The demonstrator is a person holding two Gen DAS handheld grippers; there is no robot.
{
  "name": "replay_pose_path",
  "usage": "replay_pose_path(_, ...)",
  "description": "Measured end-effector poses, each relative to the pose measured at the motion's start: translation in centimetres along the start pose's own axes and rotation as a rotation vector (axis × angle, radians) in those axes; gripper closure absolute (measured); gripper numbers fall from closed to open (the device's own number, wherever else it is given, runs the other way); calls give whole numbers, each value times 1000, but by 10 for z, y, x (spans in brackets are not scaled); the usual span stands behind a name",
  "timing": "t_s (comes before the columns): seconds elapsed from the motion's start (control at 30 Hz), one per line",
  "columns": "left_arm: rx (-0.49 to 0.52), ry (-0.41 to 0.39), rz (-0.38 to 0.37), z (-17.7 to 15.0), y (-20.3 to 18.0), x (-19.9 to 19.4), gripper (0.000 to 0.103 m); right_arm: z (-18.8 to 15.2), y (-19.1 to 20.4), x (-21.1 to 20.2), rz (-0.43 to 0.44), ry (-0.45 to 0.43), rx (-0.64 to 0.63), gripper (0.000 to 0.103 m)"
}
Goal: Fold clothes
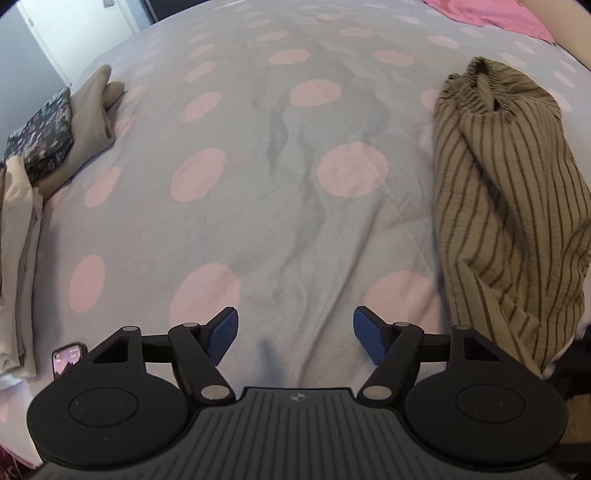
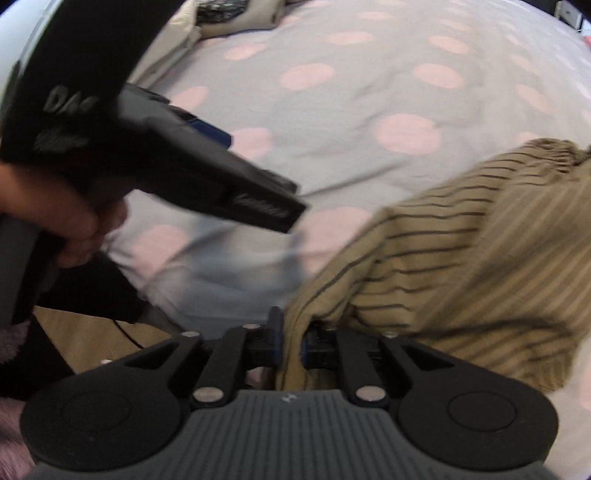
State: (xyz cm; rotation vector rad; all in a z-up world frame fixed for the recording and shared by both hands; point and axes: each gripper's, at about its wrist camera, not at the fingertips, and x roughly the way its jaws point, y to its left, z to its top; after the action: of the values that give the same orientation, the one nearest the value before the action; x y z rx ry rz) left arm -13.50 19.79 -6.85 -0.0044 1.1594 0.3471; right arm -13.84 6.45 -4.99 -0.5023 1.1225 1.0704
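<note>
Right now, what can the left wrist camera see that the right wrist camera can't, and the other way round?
Only the left wrist view shows a phone by the folded clothes, a pink cloth at the far edge, and the left gripper open with nothing between its pads. Only the right wrist view shows the right gripper with striped fabric between its pads, a hand holding the other gripper, and wooden floor. Both show the striped garment and the spotted bedcover.
</note>
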Motion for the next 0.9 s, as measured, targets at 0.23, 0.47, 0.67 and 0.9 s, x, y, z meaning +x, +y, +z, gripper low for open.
replay_pose_path(0.23, 35, -85, -34, 1, -9, -15, 35, -12, -22, -32, -22, -28, 11, 64)
replay_pose_path(0.47, 7, -123, -32, 11, -9, -23, 35, -14, -49, -70, -99, -136, 11, 59)
replay_pose_path(0.67, 44, -174, -33, 23, -17, -28, 35, 0, -82, -71, -252, -229, -22, 60)
replay_pose_path(0.9, 2, -254, -62, 45, -23, -27, 35, 31, -127, -60, -216, -200, 24, 50)
